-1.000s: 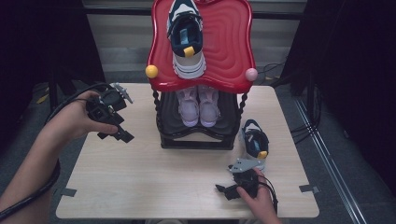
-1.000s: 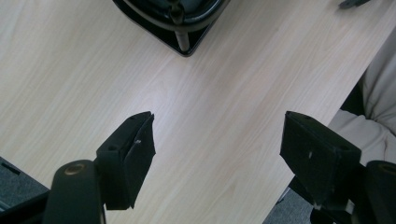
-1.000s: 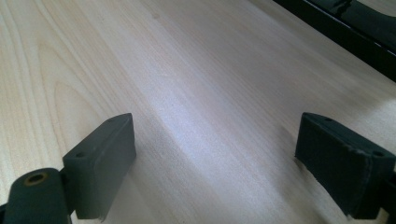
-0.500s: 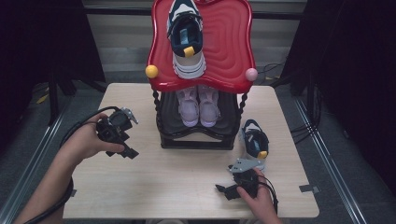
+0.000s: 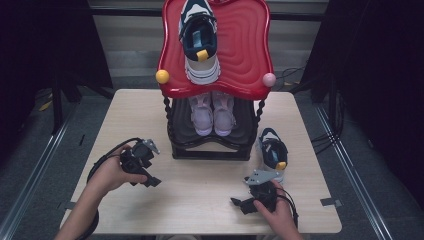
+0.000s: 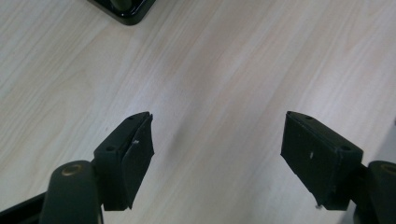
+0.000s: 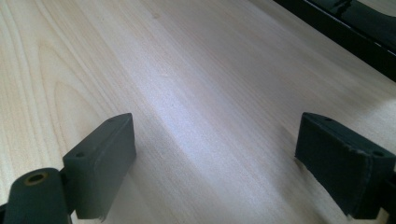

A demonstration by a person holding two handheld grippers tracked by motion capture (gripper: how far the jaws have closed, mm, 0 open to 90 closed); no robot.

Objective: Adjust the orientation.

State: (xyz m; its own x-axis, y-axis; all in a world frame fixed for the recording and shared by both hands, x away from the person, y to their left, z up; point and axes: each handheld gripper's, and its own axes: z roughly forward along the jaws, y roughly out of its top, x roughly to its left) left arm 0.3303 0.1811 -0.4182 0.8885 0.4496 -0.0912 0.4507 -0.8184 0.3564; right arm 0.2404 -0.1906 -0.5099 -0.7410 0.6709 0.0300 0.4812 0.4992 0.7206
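Note:
A red-topped black shoe rack (image 5: 215,145) stands at the middle back of the wooden table (image 5: 200,195). One navy and white sneaker (image 5: 200,42) lies on the red top. A pair of pale pink sneakers (image 5: 213,112) sits on the lower shelf. A second navy and white sneaker (image 5: 273,152) stands on the table to the right of the rack. My left gripper (image 5: 150,181) is low over the table, left of the rack, open with bare wood between its jaws (image 6: 217,149). My right gripper (image 5: 237,204) rests near the front edge, open and holding nothing (image 7: 215,158).
A yellow ball (image 5: 162,76) and a pink ball (image 5: 269,79) sit on the front corners of the rack's red top. The rack's black base (image 6: 123,8) lies just ahead of the left gripper. Black cables trail from both grippers. Dark floor surrounds the table.
My left hand has come down and toward the front of the table, ending low over the wood. The right hand has stayed put.

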